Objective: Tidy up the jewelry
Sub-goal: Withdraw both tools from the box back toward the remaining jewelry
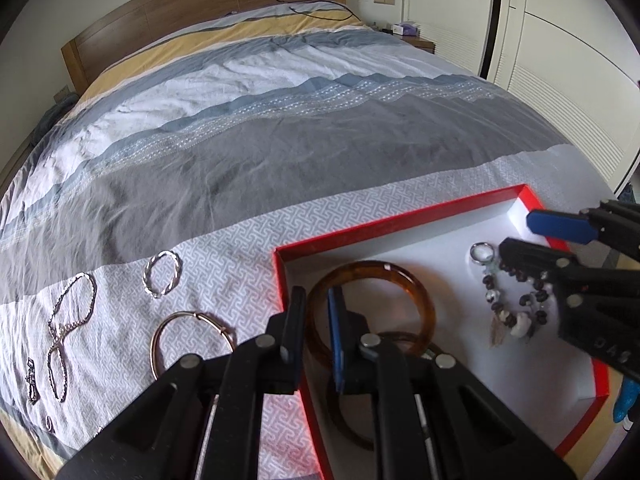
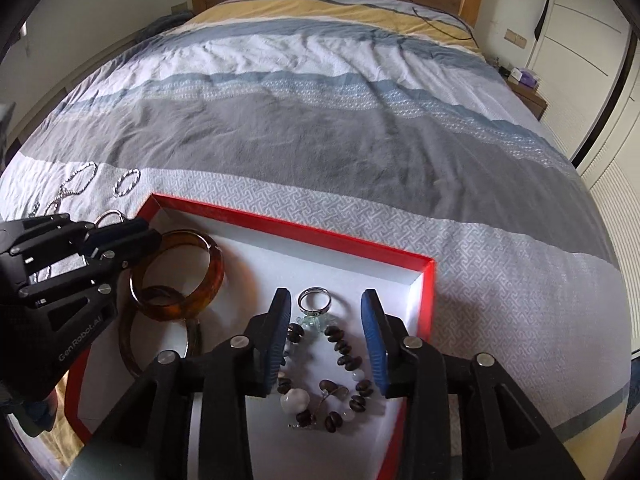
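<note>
Silver pieces lay at the far left on the bedspread [image 1: 248,152]: a thin chain [image 1: 66,328] at about nine o'clock from the left gripper [image 1: 316,322], a twisted silver bangle [image 1: 163,274] at ten o'clock, and a plain metal hoop [image 1: 192,340] just beside its left finger. That gripper's jaws stood narrowly parted, straddling the left wall of the red tray [image 1: 384,222], with nothing clearly held between them. An amber bangle [image 1: 370,304] rested inside the tray, touching the inner blue pad and leaning on a darker bangle [image 2: 134,342] beneath it.

Further right, on the tray's white floor, a silver ring [image 2: 315,300] sat at twelve o'clock from the right gripper [image 2: 326,328], with a beaded bracelet [image 2: 328,376] of dark and pale beads lying just below it. The right gripper's jaws were spread wide, one finger on either side of the bracelet, gripping nothing.
</note>
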